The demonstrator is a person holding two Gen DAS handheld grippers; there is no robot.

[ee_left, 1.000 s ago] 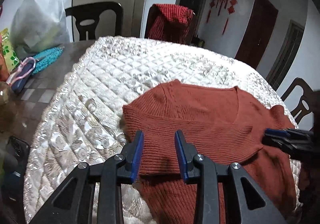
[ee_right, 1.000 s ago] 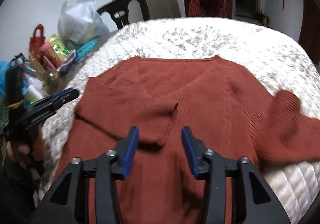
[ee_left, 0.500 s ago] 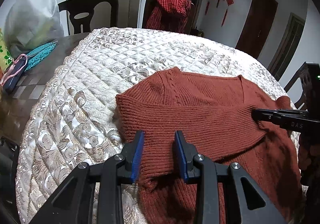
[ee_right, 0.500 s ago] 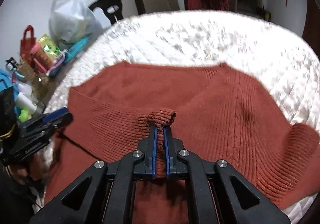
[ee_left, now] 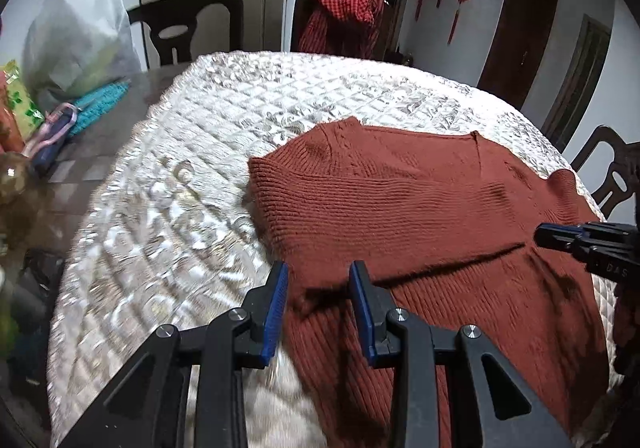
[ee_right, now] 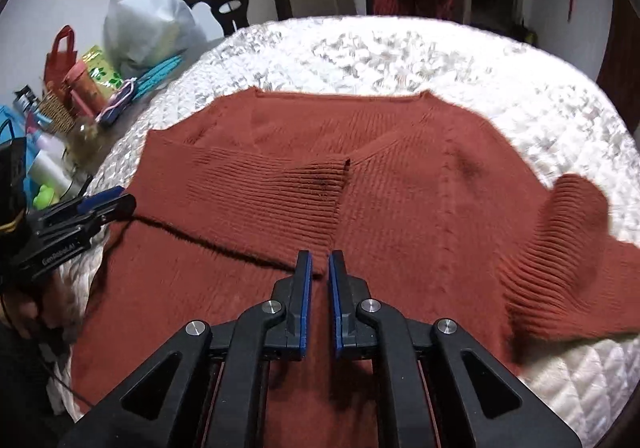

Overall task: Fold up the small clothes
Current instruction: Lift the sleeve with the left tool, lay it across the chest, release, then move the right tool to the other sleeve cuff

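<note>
While the rust-red ribbed knit sweater lies on the quilted white surface, one sleeve is folded across; the other remains. Left gripper released, empty; right gripper clenched, seemingly empty.

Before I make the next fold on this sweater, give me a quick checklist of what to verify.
1. Sleeve on the left tool's side folded across the sweater: ok, its cuff lies near the middle of the chest.
2. Sleeve on the right tool's side folded in: not ok, it is spread out sideways onto the quilt.
3. Left tool open and empty: ok, it is over the sweater's side edge.
4. Right tool free of fabric: cannot tell, its jaws are almost together at the folded sleeve's lower edge.
5. Hem flat: cannot tell, the tools hide it.
</note>
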